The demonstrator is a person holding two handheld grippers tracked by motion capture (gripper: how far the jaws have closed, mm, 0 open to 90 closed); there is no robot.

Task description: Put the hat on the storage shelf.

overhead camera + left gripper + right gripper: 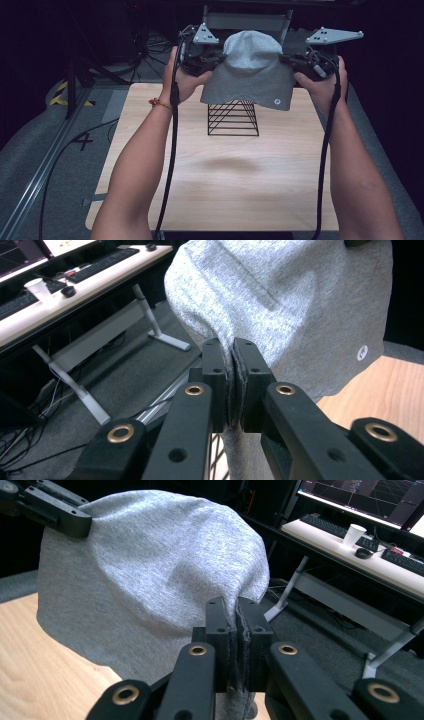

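Left gripper [231, 371] and right gripper [234, 625] each clamp an edge of the grey beanie [250, 70], held aloft above the black wire rack [233, 119] on the worktop [225, 175]. Risk: thin knit slipping from either pinch, dropping it askew.

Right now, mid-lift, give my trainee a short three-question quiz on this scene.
1. True or false: both grippers pinch the grey hat.
2. What stands on the table under the hat? A) wire rack B) cup C) box
3. The hat's small round logo sits nearer which gripper?

Key:
1. True: left gripper and right gripper are shut on its edges.
2. A, the wire rack.
3. The right gripper.
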